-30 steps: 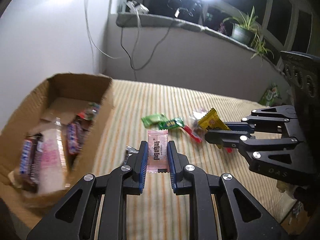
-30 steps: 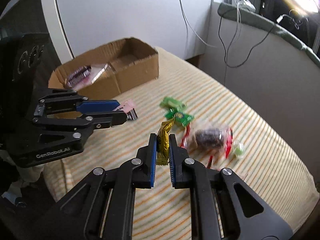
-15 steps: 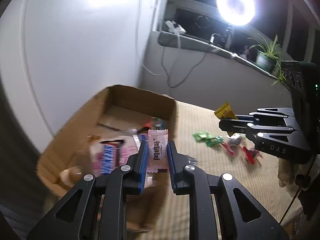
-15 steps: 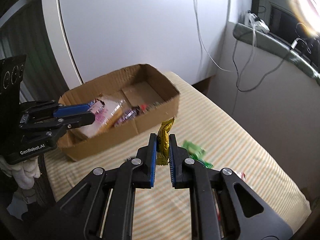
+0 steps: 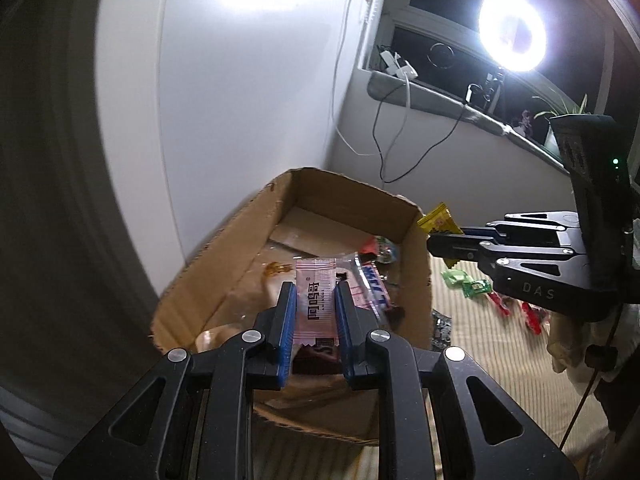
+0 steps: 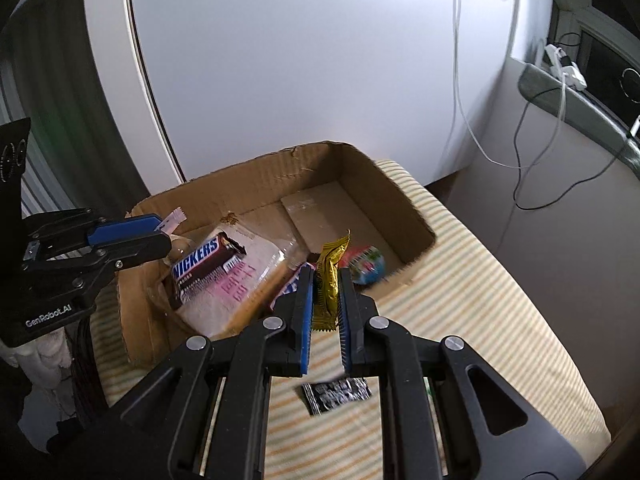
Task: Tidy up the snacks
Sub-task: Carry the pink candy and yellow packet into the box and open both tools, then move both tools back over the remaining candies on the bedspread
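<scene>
My left gripper (image 5: 315, 294) is shut on a pink snack packet (image 5: 316, 306) and hangs over the near end of the open cardboard box (image 5: 352, 194). My right gripper (image 6: 325, 280) is shut on a yellow-gold snack packet (image 6: 328, 276), just at the box's (image 6: 404, 204) near wall. In the left wrist view the right gripper (image 5: 434, 236) holds the yellow packet (image 5: 438, 218) beside the box's right wall. The box holds a Snickers bar (image 6: 204, 262), a clear pink-printed bag (image 6: 240, 280) and a round red-green sweet (image 6: 366, 266).
A black sachet (image 6: 336, 392) lies on the striped cloth (image 6: 460, 280) under my right gripper. Green packets (image 5: 466, 282) and red wrappers (image 5: 516, 310) lie on the cloth right of the box. A white wall (image 6: 300, 60) stands behind the box; cables hang from a sill (image 5: 432, 98).
Both grippers have carried their packets left from the loose snacks on the cloth to the box. The left one now hangs over the box's inside, the right one at its wall.
</scene>
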{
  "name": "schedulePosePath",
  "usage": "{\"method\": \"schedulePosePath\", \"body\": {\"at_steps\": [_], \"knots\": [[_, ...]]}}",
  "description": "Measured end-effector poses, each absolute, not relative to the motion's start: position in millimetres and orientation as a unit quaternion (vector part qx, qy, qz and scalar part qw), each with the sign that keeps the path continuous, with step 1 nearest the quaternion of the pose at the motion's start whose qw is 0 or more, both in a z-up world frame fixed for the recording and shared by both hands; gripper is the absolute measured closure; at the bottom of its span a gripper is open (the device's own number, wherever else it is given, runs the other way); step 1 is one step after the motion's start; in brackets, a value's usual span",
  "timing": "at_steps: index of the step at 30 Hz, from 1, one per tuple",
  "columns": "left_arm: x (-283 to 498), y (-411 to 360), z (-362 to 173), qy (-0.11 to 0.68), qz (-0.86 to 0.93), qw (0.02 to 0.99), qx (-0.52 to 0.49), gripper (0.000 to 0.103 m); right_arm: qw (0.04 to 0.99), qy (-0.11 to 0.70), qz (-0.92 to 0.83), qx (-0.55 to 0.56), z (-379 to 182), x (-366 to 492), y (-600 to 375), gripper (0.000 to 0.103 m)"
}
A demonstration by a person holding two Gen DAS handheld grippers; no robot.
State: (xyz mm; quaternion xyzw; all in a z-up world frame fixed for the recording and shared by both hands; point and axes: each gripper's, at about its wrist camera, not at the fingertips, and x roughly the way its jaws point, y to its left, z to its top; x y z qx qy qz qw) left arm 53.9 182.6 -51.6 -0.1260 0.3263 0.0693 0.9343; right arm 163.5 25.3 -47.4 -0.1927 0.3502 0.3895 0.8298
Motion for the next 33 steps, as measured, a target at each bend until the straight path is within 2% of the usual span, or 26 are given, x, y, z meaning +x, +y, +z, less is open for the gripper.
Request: {"method": "schedulePosePath", "body": {"at_steps": [17,18,19,20,21,22,23,24,27,33], "knots": [[56,197,-61,0.333,0.082,0.929,-0.138,0.084,0.817,0.367,0.398,-0.200,-65,170,60,0.092],[56,197,-61,0.334,0.083,0.929,-0.138,0.083,0.817,0.364,0.399,-0.201,-64,170,60,0.091],[56,196,-61,0.334,0.082,0.929,-0.137,0.076,0.817,0.363,0.399,-0.203,-65,169,61,0.091],[56,196,-60,0.334,0.083,0.929,-0.135,0.071,0.819,0.361,0.396,-0.206,-64,168,62,0.084],[55,195,-60,0.335,0.086,0.929,-0.133,0.054,0.822,0.357,0.393,-0.206,-63,168,62,0.066],[54,195,-60,0.334,0.088,0.929,-0.133,0.043,0.826,0.351,0.390,-0.205,-62,167,61,0.054],[53,195,-59,0.331,0.091,0.930,-0.133,0.043,0.831,0.344,0.388,-0.201,-59,166,60,0.033],[52,195,-58,0.330,0.091,0.930,-0.133,0.043,0.836,0.338,0.386,-0.197,-57,165,58,0.023],[51,195,-57,0.328,0.093,0.931,-0.133,0.043,0.842,0.332,0.384,-0.183,-49,166,52,0.016],[49,191,-52,0.322,0.089,0.934,-0.129,0.043,0.848,0.329,0.373,-0.181,-42,166,44,0.015]]}}
